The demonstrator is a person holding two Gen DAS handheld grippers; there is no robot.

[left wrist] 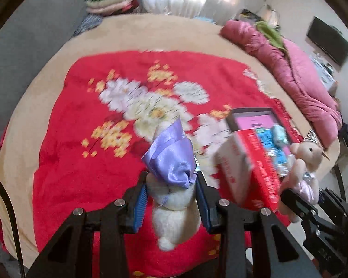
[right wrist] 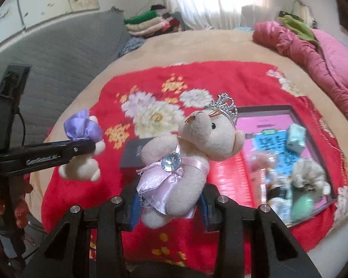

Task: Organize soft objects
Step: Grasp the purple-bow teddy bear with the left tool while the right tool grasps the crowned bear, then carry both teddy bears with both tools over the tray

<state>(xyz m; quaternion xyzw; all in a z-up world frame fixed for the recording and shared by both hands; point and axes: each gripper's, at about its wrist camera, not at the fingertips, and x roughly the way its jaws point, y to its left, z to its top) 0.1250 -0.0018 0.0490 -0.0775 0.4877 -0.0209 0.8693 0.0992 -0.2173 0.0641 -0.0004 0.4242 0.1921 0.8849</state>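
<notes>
At the left, the left gripper (left wrist: 171, 193) has its jaws clenched on a small white bear in a purple satin dress (left wrist: 171, 185), gripping it at the middle so the toy hangs clear above the red flowered blanket (left wrist: 65, 139) spread on the bed. The right wrist view shows the same bear held off the blanket, legs dangling. Further right, the right gripper (right wrist: 168, 200) grasps a cream bear with a tiara and a pale pink dress (right wrist: 185, 159) — its jaws pinch the skirt and lower body, and the head tips toward the right. Beyond it, a shallow open box (right wrist: 310, 129) lies on the blanket, already holding a grey plush toy (right wrist: 310, 173), a mint green block (right wrist: 297, 135) and other small items too blurred to name.

Judging by this, the step in hand is the carry — both toys are picked up and neither is yet in the box. The next move probably calls for swinging each bear over a free part of the box, lowering it, then releasing.
</notes>
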